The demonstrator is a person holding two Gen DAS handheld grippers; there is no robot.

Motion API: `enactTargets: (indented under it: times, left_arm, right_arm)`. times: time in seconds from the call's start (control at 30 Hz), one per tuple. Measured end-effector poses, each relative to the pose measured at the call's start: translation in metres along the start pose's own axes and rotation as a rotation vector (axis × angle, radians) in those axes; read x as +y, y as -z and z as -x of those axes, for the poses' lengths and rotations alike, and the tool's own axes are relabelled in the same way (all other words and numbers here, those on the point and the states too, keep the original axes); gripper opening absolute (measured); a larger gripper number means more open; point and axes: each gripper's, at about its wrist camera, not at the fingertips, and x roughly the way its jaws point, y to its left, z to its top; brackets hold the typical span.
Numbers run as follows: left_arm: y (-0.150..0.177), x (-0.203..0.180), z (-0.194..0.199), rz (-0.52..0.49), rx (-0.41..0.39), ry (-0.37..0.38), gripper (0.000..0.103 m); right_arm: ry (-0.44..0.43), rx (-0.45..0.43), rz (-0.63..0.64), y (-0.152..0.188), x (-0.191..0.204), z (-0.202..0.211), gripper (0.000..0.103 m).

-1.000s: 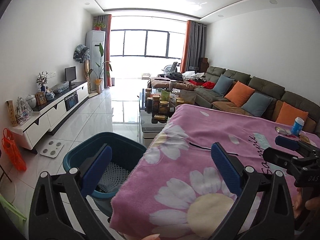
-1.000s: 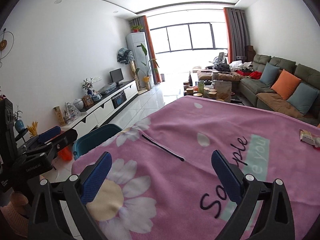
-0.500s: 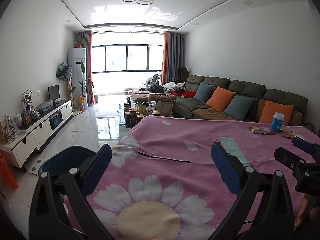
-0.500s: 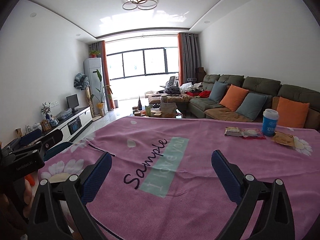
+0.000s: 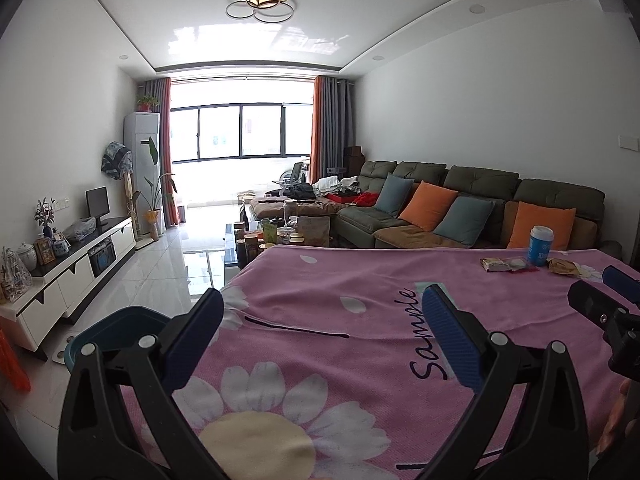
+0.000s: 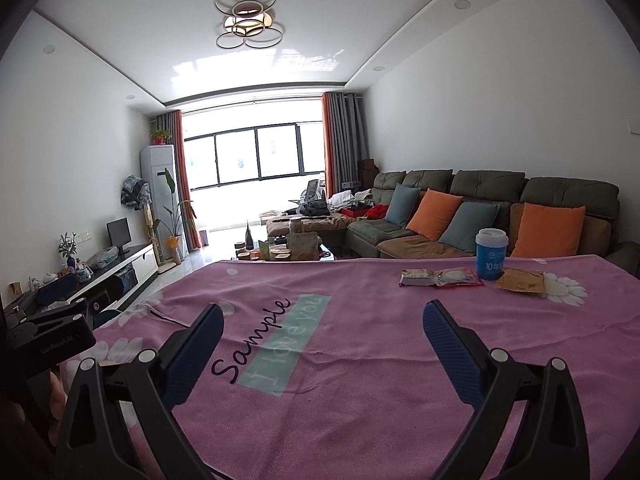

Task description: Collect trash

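Both grippers are being held low over the near edge of a table, pointing forward across it. The left gripper (image 5: 318, 322) is being kept with its two blue ribbed pads spread wide, and nothing is being gripped between them. The right gripper (image 6: 322, 326) is being held in the same way, with its pads wide apart and empty. In the left view, the right gripper is being seen at the right edge, just above the cloth; in the right view, the left one is being seen at the left edge.

The table is being covered by a pink blanket (image 6: 360, 360) of soft woven texture, printed with white daisies and dark curly letters on a pale green band. The trash is lying at the far right part of the blanket, well apart from both grippers: a blue paper cup (image 6: 491, 254) with a white lid is standing upright, a flat grey wrapper (image 6: 418, 278) and a shiny red and white wrapper (image 6: 458, 277) are lying just left of it, and a flat tan packet (image 6: 520, 281) is lying just right of it. A round dark blue bin (image 5: 116, 330) is standing on the glossy tiled floor beside the left edge of the table.
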Motion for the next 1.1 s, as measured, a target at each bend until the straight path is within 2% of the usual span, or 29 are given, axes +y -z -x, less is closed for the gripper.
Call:
enactTargets:
  times: [1.1]
  left_arm:
    - [0.001, -0.006, 0.002, -0.017, -0.035, -0.019, 0.097]
  right_arm:
    - [0.038, -0.037, 0.006, -0.005, -0.001, 0.011, 0.096]
